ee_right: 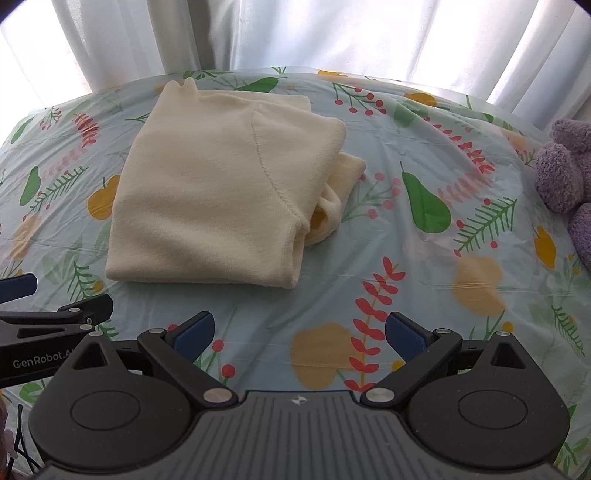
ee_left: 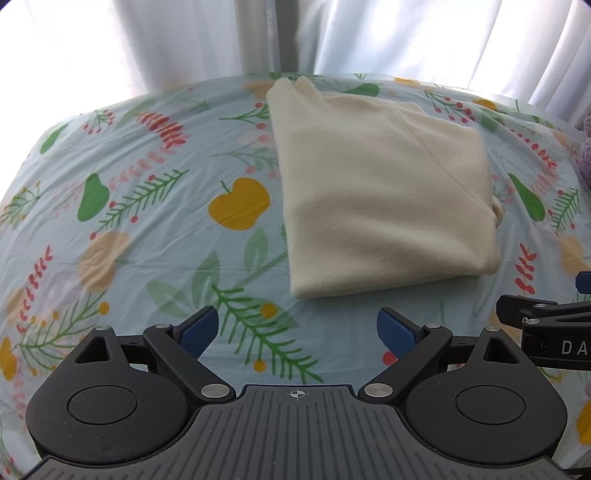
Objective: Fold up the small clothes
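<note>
- The left gripper (ee_left: 297, 332) was held wide open, with nothing between its blue pads (ee_left: 195, 330).
- The right gripper (ee_right: 299, 334) was likewise spread and empty.
- A folded cream sweater (ee_left: 384, 192) was laid just ahead of both jaws on the fruit-print sheet (ee_left: 147, 229).
- A purple plush toy (ee_right: 565, 173) was seen far right.

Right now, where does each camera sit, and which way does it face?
Left wrist: on the left gripper, looking forward over the tablecloth toward the curtain; the folded garment lies ahead, slightly right. Its own open fingers show, and the right gripper's edge.
Right wrist: on the right gripper, facing the same way; the garment lies ahead-left, a purple plush right. Its open fingers show, and the left gripper's edge.
Shared: garment, tablecloth, curtain.
</note>
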A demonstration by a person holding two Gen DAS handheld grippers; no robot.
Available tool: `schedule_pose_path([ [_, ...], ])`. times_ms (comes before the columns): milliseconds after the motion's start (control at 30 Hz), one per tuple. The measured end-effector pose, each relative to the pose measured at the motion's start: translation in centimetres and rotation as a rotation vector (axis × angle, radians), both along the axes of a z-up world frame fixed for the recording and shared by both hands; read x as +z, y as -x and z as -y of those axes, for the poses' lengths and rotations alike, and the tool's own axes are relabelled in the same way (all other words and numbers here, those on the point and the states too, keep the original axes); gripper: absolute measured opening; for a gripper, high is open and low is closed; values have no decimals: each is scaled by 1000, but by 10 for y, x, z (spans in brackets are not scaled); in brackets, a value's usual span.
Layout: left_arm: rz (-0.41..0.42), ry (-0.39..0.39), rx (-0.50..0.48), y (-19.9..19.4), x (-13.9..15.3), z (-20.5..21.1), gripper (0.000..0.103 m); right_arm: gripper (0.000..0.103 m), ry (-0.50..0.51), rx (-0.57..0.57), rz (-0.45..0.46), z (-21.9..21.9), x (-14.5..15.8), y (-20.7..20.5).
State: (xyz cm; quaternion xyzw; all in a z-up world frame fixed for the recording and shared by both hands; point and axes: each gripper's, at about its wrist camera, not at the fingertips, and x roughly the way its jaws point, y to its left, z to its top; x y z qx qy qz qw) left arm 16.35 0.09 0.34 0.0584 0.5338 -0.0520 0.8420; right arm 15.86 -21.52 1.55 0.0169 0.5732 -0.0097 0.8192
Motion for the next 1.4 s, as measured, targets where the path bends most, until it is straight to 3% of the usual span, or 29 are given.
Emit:
schedule_pose_path([
  [1400, -12, 0, 6, -6, -5, 1, 96, 99, -2, -3, -4, 6, -2, -4],
])
